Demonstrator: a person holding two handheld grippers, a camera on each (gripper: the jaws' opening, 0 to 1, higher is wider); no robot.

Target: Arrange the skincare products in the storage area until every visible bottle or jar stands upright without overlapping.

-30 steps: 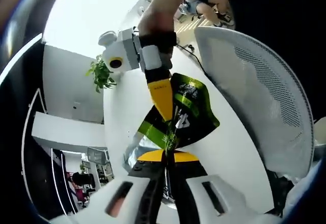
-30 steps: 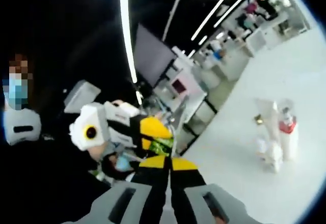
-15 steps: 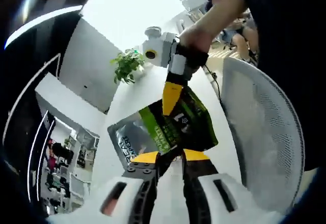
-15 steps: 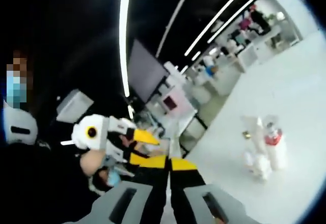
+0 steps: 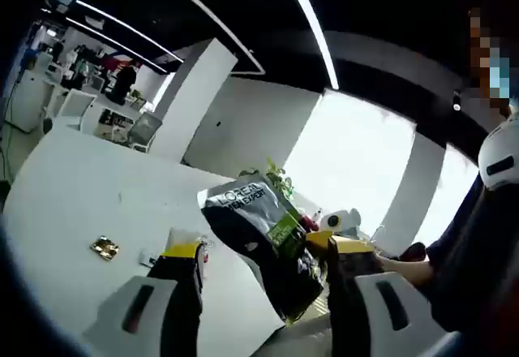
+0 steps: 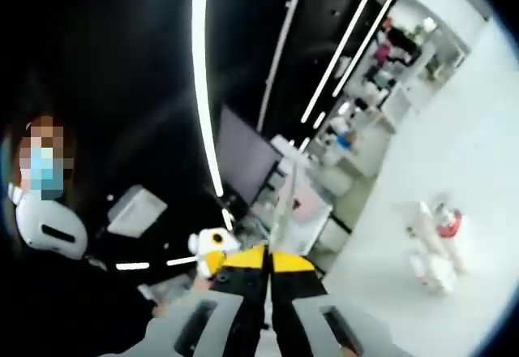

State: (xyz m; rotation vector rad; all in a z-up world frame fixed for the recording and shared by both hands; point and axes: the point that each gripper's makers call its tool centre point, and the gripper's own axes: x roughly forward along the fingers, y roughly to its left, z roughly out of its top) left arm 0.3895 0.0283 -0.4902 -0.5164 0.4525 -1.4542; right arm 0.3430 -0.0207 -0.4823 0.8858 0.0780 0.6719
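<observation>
Pouch (image 5: 263, 247) hangs between the left hand-held gripper's (image 5: 268, 255) parted jaws; right hand-held gripper (image 6: 268, 261) pinches its edge.

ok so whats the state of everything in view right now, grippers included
left hand-held gripper: open, jaws wide either side of the pouch
right hand-held gripper: shut on the pouch's thin edge
pouch: held up off the table
white bottles: standing on the table, bunched close, too blurred for more
gold item: lying flat on the table
</observation>
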